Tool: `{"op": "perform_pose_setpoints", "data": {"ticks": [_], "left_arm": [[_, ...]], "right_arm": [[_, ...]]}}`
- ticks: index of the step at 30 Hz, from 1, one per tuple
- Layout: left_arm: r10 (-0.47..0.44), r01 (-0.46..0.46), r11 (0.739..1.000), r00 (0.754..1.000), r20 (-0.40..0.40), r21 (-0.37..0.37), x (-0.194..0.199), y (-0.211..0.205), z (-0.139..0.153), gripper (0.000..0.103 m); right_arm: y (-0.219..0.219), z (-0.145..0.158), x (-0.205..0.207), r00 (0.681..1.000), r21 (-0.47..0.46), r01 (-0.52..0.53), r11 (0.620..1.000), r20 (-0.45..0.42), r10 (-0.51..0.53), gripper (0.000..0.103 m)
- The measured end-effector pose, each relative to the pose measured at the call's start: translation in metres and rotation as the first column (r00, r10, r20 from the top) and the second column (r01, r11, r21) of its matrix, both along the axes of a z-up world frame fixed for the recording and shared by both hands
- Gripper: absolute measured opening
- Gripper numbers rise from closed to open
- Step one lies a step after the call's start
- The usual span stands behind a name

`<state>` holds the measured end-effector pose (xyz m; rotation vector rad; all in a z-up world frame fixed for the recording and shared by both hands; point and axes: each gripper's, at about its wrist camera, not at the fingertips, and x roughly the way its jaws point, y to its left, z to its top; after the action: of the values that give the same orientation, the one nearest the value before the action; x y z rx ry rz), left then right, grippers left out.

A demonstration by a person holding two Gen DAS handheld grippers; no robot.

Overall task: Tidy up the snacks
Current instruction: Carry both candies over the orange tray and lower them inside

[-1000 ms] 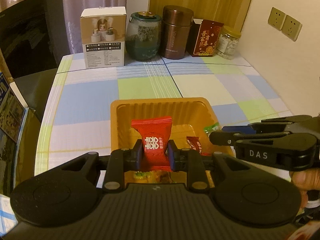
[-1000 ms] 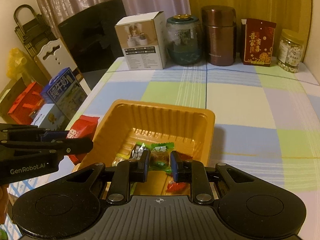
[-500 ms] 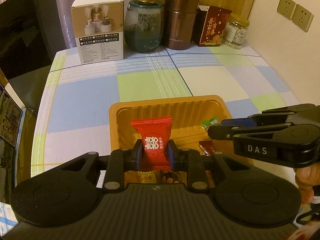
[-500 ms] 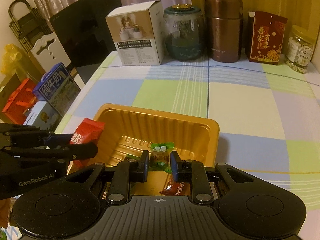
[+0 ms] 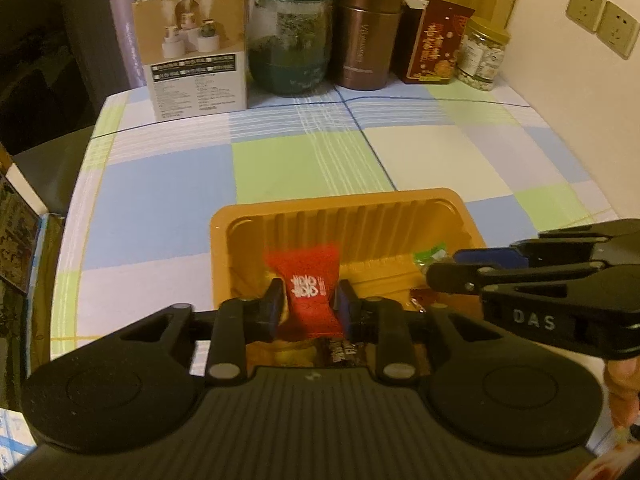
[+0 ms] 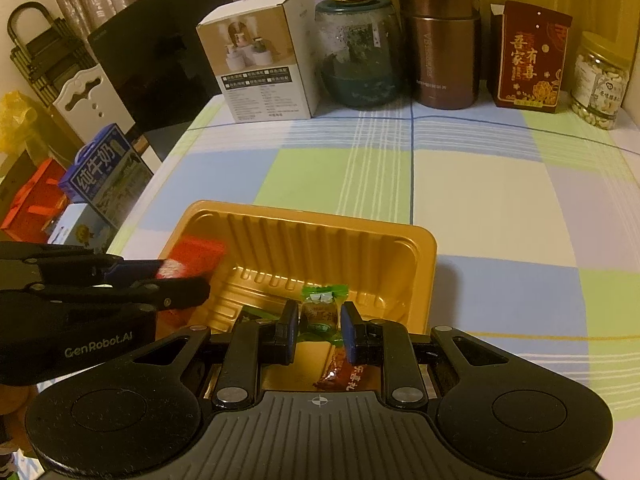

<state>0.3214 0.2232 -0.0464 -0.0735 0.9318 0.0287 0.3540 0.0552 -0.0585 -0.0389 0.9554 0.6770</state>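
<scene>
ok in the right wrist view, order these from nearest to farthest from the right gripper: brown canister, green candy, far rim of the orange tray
1. Green candy: between the jaws of the right gripper.
2. Far rim of the orange tray: just beyond, mid-table.
3. Brown canister: at the table's back edge, right of centre.

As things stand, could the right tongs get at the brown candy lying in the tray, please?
Probably not yet: the right tongs are shut on a green candy, though the brown candy lies uncovered just below them in the orange tray.
</scene>
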Motion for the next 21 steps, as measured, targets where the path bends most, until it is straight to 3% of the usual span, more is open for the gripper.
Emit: {"op": "perform_pose_setpoints", "data": {"ticks": [21], "left_arm": [[0.006,-0.007,1.0,0.999,0.037,0.013,-0.012,0.005,0.011,0.032]], "right_arm": [[0.002,0.005,0.0,1.0,0.019,0.008,1.0,-0.001,-0.008,0.023]]}}
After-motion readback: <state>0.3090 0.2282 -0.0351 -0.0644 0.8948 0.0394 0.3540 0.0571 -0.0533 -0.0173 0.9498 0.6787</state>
